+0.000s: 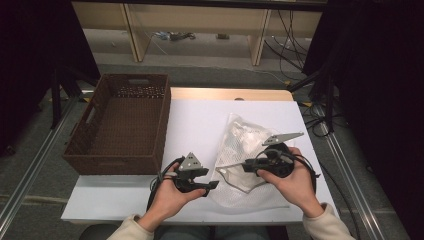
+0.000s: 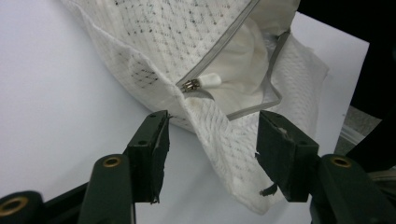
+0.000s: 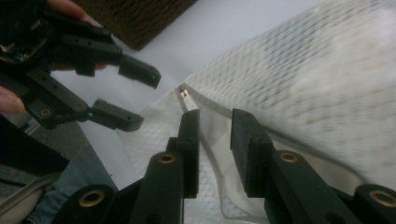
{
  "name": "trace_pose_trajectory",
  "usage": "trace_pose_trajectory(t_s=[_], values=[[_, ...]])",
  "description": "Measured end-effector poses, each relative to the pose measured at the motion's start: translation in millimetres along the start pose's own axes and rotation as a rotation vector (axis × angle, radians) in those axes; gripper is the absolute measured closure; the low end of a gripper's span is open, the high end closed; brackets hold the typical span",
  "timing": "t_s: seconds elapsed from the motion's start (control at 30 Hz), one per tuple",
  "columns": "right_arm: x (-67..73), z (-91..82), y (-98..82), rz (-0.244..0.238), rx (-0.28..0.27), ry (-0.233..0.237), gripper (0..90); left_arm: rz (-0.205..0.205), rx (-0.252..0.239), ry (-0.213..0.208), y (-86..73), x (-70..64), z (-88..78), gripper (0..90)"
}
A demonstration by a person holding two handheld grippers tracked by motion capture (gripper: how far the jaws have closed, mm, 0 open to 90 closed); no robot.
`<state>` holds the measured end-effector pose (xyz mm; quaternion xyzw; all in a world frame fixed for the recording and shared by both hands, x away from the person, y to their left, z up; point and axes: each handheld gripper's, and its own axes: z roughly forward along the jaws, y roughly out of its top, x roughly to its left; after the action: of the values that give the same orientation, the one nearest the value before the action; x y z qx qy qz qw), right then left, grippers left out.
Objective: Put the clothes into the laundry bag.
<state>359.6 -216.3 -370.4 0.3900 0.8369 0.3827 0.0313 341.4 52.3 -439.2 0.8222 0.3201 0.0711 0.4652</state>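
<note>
Gripper on my left point(image 2: 210, 144) stands spread, a corner of the white mesh zippered laundry bag point(image 1: 245, 150) lying loose between its jaws, unpinched. My right gripper point(image 3: 215, 140) hovers parted over the bag's zipper edge, gripping nothing. That bag sits lower right of centre in the high view on the white surface point(image 1: 195, 120), right of the brown woven basket point(image 1: 150, 162).

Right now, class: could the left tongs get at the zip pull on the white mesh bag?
Probably yes. The left tongs stand open, a corner of the mesh bag lies between them, and the zip pull lies just beyond with nothing across the way.
</note>
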Motion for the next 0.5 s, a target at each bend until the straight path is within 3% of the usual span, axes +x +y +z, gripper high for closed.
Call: trace_pose_trajectory(t_s=[0.07, 0.2, 0.3, 0.37, 0.4, 0.47, 0.5], values=[[1.8, 7.4, -1.3, -0.015, 0.026, 0.013, 73.4, 0.023, 0.011, 0.007, -0.3, 1.6, -1.1, 43.0], [0.0, 12.8, -3.7, 0.01, 0.028, 0.005, 73.3, -0.017, -0.005, -0.003, -0.7, 0.1, -0.6, 41.6], [-1.9, 11.2, -4.2, 0.005, 0.024, -0.001, 73.1, 0.003, 0.002, -0.004, -0.3, 1.6, -1.1, 41.0], [-0.4, 11.5, -4.5, 0.02, 0.021, 0.004, 72.9, -0.02, -0.011, 0.016, -1.2, -0.2, 0.5, 40.7], [-0.7, 11.0, -3.9, 0.016, 0.039, 0.008, 72.9, 0.018, 0.006, 0.015, -0.8, 2.7, -0.7, 40.6], [-0.7, 11.6, -3.2, 0.007, 0.036, 0.007, 72.8, -0.006, -0.009, 0.015, -1.3, 2.3, 0.0, 40.2], [-0.7, 12.1, -3.0, 0.009, 0.036, 0.009, 72.9, 0.0, 0.006, 0.025, -1.5, 3.5, -1.9, 40.2]])
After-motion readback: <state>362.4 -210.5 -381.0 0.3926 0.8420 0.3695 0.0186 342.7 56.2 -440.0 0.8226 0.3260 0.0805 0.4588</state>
